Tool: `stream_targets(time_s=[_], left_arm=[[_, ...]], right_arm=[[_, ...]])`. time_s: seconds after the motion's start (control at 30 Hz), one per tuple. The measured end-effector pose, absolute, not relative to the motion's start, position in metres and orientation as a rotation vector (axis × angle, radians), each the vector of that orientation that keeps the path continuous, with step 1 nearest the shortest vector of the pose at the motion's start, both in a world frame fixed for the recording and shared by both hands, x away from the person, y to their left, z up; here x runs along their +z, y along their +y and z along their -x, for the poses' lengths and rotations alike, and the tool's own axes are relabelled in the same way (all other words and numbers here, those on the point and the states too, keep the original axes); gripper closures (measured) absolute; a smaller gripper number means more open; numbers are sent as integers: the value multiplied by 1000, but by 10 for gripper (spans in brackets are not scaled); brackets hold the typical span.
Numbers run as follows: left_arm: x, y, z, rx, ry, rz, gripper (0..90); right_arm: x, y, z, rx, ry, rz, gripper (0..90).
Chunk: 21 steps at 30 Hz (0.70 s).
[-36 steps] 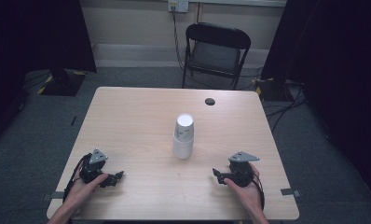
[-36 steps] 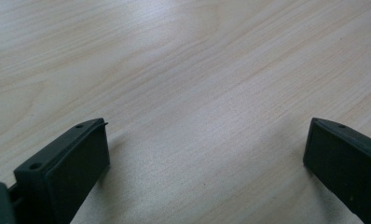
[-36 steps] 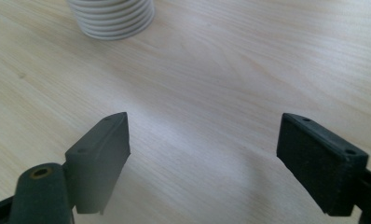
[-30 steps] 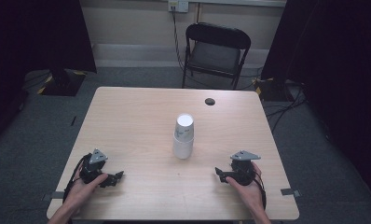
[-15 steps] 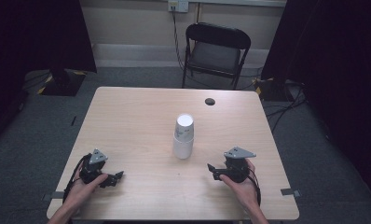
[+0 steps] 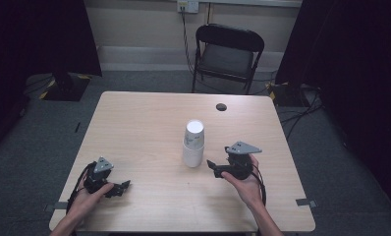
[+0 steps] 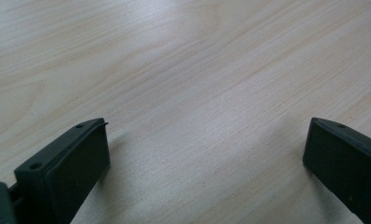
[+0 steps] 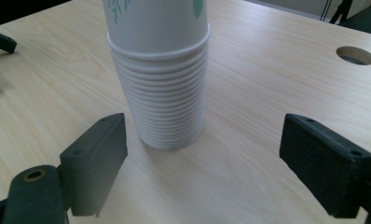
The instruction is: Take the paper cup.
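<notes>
I have the right gripper (image 6: 214, 168) with jaws spread wide, just beside the stack of paper cups (image 6: 193, 143) standing upright mid-table (image 6: 144, 123). To grip well, I would centre the stack between the jaws, stay level, and close gently on the ribbed rims without crushing. My left gripper (image 6: 120, 187), also spread, rests near the table's near edge.

Stack of white paper cups (image 6: 193, 144), nested upside down, upright near the middle of the wooden table (image 6: 144, 123). Ribbed column of rims below (image 8: 166, 107), green leaf print on the outermost cup (image 8: 155, 18). Untouched, standing free.
</notes>
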<state>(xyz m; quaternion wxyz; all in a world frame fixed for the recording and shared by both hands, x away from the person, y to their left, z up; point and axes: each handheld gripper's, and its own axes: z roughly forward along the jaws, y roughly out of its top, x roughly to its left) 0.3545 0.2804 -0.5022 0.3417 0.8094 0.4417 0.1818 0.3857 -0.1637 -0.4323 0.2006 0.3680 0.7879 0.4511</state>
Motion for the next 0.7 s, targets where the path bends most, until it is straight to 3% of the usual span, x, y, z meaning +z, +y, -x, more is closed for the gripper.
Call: stream_targets(time_s=[0.7], left_arm=[[-502, 280, -354, 476, 1142, -2105, 2]], right_arm=[[-401, -132, -408, 1364, 2223, -966, 144]])
